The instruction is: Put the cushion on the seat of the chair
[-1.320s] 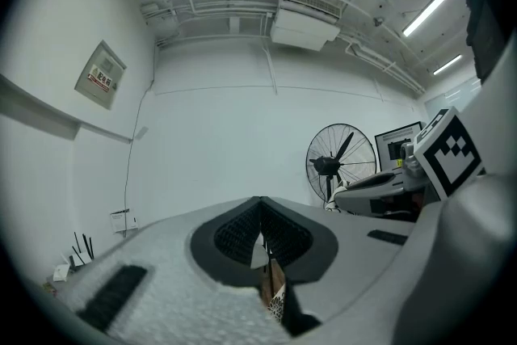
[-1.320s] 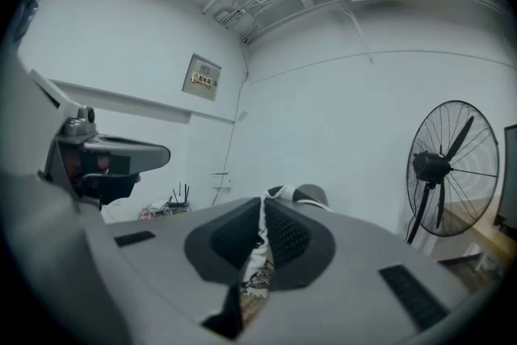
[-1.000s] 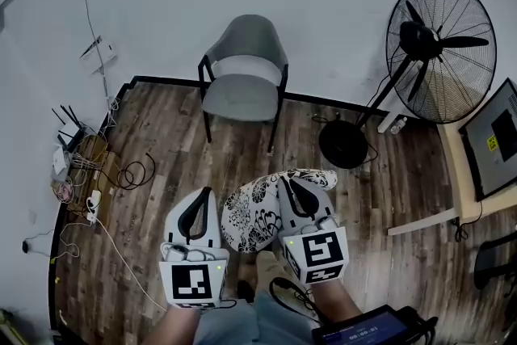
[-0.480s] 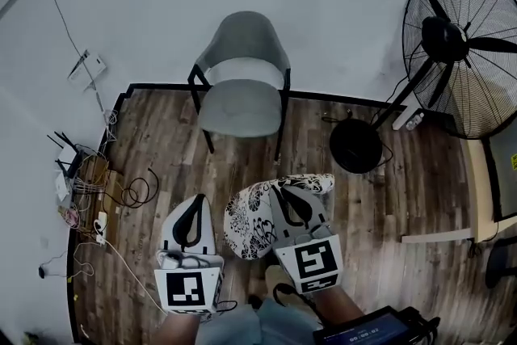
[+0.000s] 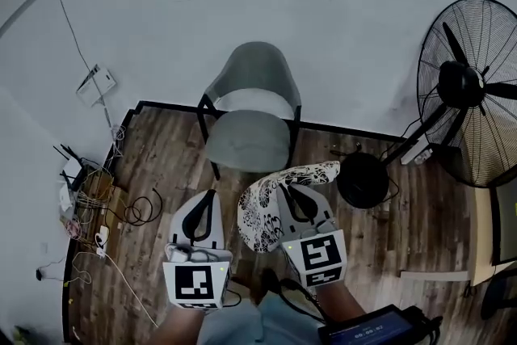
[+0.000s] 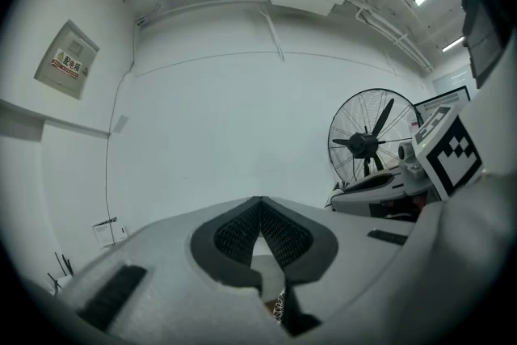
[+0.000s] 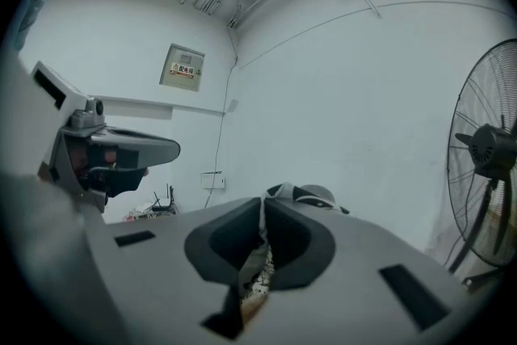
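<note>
A grey chair (image 5: 246, 129) with black legs stands against the white wall, its seat (image 5: 247, 143) bare. The cushion (image 5: 265, 206), white with a black floral print, hangs upright just in front of the chair. My right gripper (image 5: 292, 190) is shut on the cushion's upper edge; in the right gripper view a fold of cushion (image 7: 257, 275) sits between the jaws and the chair back (image 7: 311, 194) shows beyond. My left gripper (image 5: 208, 195) is level beside the cushion's left side, apart from it, its jaws shut with nothing in them. The left gripper (image 6: 259, 203) points at the wall.
A big pedestal fan (image 5: 472, 93) stands at the right, its round base (image 5: 363, 180) close to the chair's right legs. Cables and a router (image 5: 81, 194) lie along the left wall. A screen (image 5: 367, 329) is at the person's waist.
Both grippers and the cushion have come forward toward the chair, which now lies just beyond the cushion. The fan has shifted right in view. Both grips are unchanged.
</note>
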`<state>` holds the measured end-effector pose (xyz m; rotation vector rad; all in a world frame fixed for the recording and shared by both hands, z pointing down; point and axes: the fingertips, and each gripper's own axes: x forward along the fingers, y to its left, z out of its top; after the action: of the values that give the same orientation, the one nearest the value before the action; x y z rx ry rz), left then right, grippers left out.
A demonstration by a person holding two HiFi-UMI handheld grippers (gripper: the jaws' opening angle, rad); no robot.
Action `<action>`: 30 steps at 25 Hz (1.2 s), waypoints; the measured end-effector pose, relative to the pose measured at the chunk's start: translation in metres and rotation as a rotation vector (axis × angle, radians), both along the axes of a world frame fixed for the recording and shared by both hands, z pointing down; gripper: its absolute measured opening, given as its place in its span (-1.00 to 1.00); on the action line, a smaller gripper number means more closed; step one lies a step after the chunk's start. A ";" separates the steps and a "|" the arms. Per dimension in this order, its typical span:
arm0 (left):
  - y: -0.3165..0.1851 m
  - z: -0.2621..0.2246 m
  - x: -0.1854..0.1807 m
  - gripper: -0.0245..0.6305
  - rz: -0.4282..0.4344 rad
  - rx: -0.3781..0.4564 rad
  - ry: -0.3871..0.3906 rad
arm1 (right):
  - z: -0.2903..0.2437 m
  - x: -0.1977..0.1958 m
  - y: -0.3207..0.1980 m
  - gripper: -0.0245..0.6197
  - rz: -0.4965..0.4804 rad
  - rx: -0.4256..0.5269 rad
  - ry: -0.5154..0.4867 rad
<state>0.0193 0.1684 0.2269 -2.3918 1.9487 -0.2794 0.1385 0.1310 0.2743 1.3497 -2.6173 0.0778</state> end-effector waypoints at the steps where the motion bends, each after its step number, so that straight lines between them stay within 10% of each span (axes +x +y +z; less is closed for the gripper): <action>1: -0.006 -0.001 -0.003 -0.90 -0.008 0.004 0.001 | 0.001 -0.001 -0.008 -0.88 -0.002 0.003 0.007; 30: -0.297 0.029 -0.205 -0.90 0.064 -0.037 0.084 | 0.015 -0.168 -0.292 -0.88 0.147 -0.001 0.096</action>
<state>-0.1857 -0.1286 0.2557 -2.5231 1.9127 -0.2181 -0.0297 -0.1607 0.2893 1.5054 -2.4371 0.0350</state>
